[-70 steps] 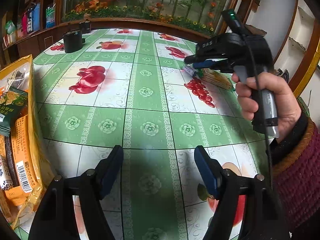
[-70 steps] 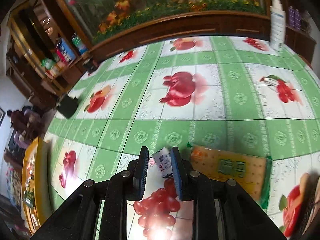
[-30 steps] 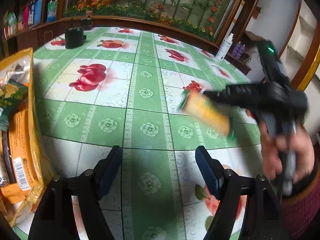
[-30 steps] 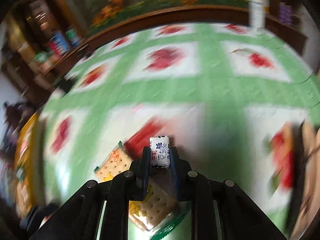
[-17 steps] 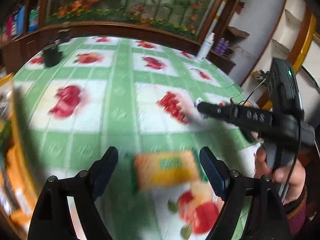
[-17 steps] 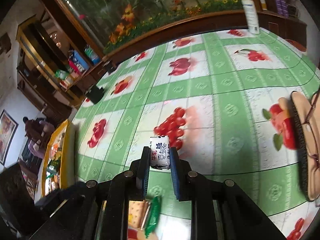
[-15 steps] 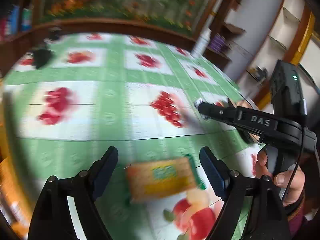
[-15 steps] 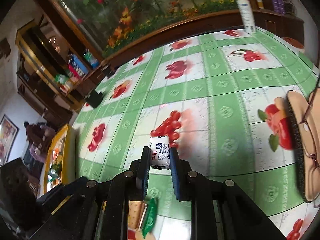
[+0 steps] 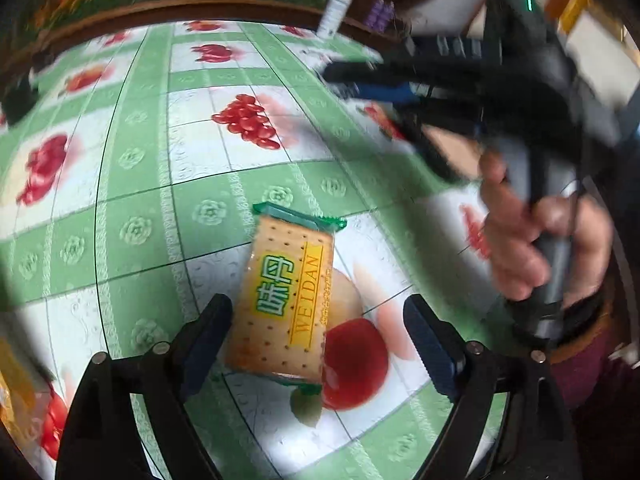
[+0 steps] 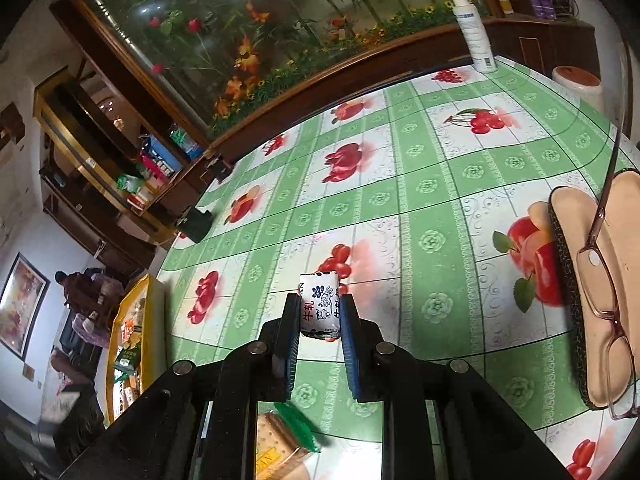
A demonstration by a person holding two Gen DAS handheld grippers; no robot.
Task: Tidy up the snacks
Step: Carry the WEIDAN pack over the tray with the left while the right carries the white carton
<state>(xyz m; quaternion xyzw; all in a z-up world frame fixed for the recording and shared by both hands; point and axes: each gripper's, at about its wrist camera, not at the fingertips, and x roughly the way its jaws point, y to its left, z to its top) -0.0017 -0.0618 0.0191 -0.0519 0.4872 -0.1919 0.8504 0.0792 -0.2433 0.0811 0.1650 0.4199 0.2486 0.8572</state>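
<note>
A table carries a glossy green-and-white checked cloth printed with red fruit. At its left edge sits a yellow box of packets; at its right edge an open oval case holds spectacles. Near the front edge a flat rectangular cracker pack, crinkly plastic with green sealed ends, lies on the cloth between the left gripper fingers, whose jaws have just been opening and stand wide, not pressing it. The right gripper is clamped on a small white pillow-shaped candy held above the cloth.
</note>
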